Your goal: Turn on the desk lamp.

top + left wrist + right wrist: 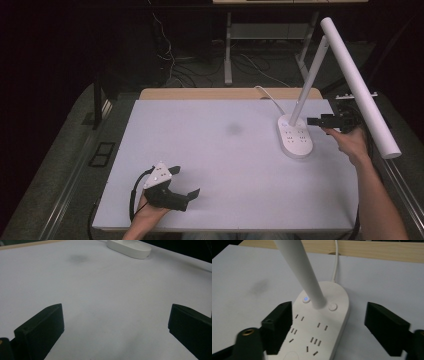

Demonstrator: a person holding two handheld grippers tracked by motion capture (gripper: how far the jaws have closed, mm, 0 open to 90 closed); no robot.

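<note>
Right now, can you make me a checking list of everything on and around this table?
Surface: white table top, a faint grey smudge.
Job's things: white desk lamp, its base with sockets, a blue-lit button and a plain button.
Clutter: nothing seen.
Grippers: left gripper open, low over bare table; right gripper open, one jaw over the base, one beside it.
Cables: white lamp cord runs to the far edge.
Surroundings: dark room, cables on the floor, a table frame.
</note>
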